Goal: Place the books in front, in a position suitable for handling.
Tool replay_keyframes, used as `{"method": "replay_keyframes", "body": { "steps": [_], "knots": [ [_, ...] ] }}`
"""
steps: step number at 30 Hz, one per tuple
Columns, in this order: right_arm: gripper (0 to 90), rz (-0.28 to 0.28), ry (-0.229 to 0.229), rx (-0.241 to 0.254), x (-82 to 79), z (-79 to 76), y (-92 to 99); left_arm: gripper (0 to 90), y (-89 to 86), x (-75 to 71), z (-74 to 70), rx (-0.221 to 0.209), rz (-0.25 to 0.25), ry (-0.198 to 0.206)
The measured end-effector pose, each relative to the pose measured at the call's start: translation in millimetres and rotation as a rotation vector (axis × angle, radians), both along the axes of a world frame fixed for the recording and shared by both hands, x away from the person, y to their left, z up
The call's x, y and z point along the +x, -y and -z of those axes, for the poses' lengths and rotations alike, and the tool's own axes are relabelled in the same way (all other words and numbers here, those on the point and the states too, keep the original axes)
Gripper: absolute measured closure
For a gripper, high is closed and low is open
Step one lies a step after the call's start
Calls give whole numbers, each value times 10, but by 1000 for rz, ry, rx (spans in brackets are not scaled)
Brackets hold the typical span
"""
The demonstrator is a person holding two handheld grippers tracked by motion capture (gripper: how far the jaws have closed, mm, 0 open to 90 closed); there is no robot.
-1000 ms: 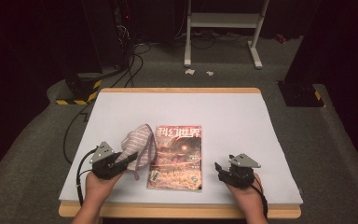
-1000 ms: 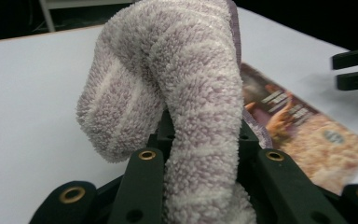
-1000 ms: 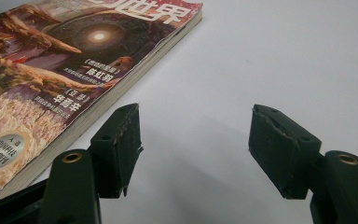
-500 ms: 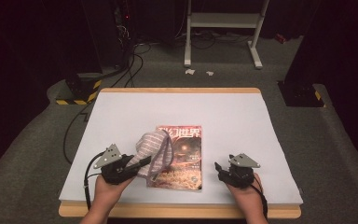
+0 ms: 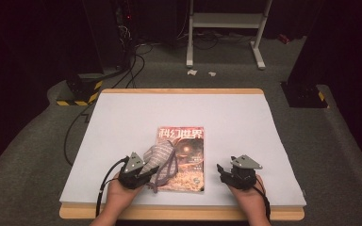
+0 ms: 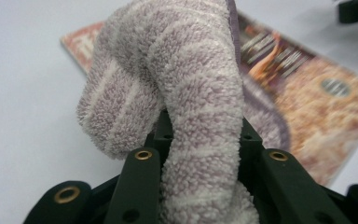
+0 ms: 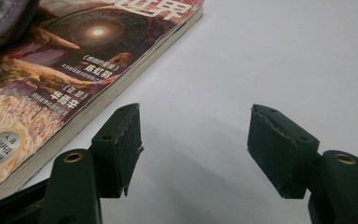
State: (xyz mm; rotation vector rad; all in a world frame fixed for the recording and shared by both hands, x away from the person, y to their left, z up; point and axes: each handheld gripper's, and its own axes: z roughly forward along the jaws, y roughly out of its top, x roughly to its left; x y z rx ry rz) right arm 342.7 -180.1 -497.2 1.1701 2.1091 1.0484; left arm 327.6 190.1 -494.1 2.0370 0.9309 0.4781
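A purple-and-white striped towel (image 5: 161, 156) (image 6: 191, 93) droops from my left gripper (image 5: 152, 171) onto the left part of a magazine (image 5: 188, 155) with an orange-brown cover, flat on the white table (image 5: 179, 113). The left jaws have just been opening a little; the towel still fills the gap between them and looks pinched. My right gripper (image 5: 221, 172) (image 7: 196, 144) rests on the table just right of the magazine (image 7: 65, 70), open, with nothing between its pads. A corner of the towel (image 7: 0, 18) lies at the right gripper view's top left.
The table's wooden front edge (image 5: 184, 213) runs under both hands. On the carpet behind the table are black cables (image 5: 132, 66), a yellow-and-black striped base (image 5: 78, 94), a white metal stand (image 5: 226, 28) and a black base (image 5: 304, 94).
My left hand has moved right and down, bringing the towel from beside the magazine onto its left part. The right hand has stayed put.
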Motion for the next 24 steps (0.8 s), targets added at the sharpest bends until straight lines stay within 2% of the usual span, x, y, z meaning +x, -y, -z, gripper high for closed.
{"method": "replay_keyframes", "body": {
  "steps": [4,6,12,17,18,19,22,23,24],
  "knots": [
    [352,6,-3,4,0,3,21,669,28,-1,40,5,9,-2],
    [352,12,-5,4,-3,6,36,670,72,-16,40,17,31,4],
    [354,28,-2,14,-1,-7,76,670,163,-5,53,6,52,-8],
    [361,38,-1,13,-20,-23,110,671,380,12,67,0,99,-12],
    [362,40,-1,15,-24,-25,119,672,380,12,67,0,99,-12],
    [362,44,-4,18,-27,-25,125,671,475,23,69,-3,117,-14],
    [362,46,-3,18,-22,-23,146,671,572,31,67,-3,136,-17],
    [362,48,-3,25,-22,-25,155,671,670,29,62,3,156,-15],
    [362,48,-3,25,-22,-25,155,672,670,29,62,3,156,-15]
  ]
}}
